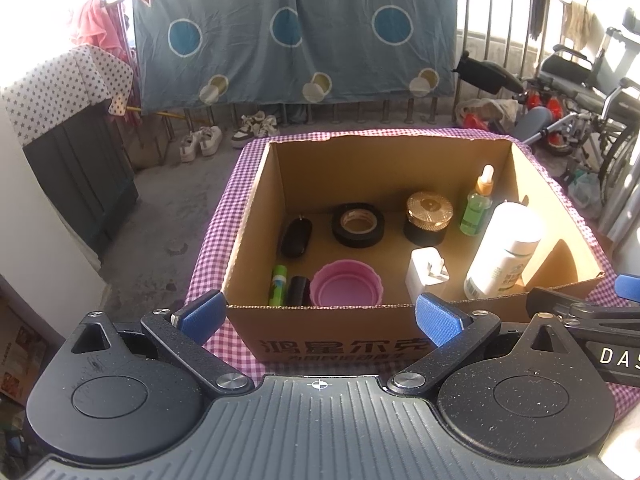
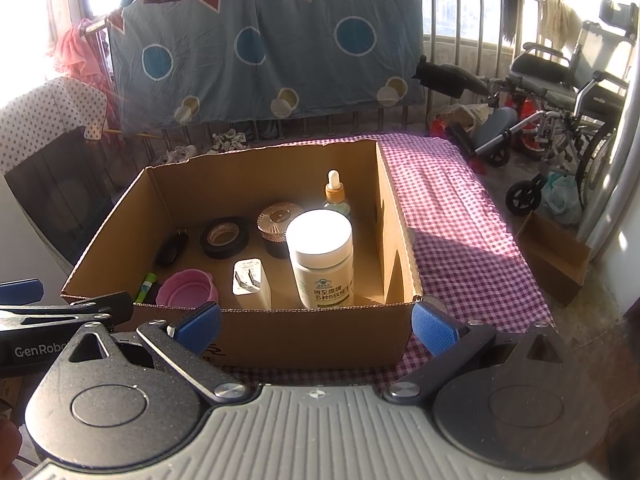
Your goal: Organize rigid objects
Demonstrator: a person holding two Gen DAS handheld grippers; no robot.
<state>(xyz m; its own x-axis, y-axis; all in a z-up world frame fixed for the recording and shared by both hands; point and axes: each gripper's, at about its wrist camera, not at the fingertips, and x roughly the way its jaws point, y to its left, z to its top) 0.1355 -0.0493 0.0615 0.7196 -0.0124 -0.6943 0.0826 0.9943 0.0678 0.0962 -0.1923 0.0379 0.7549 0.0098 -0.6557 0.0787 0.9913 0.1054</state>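
Grippers, left (image 1: 318, 316) and right (image 2: 316, 322), are held wide apart and empty before the cardboard box (image 1: 328, 334), where the objects are already gathered. Toppling of the tall white bottle (image 2: 322, 258) is risked if nudged; access is obstructed by the box walls.

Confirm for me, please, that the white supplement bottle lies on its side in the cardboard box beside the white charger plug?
Not quite: the white supplement bottle stands upright, cap up, in the cardboard box beside the white charger plug, as the right wrist view shows.
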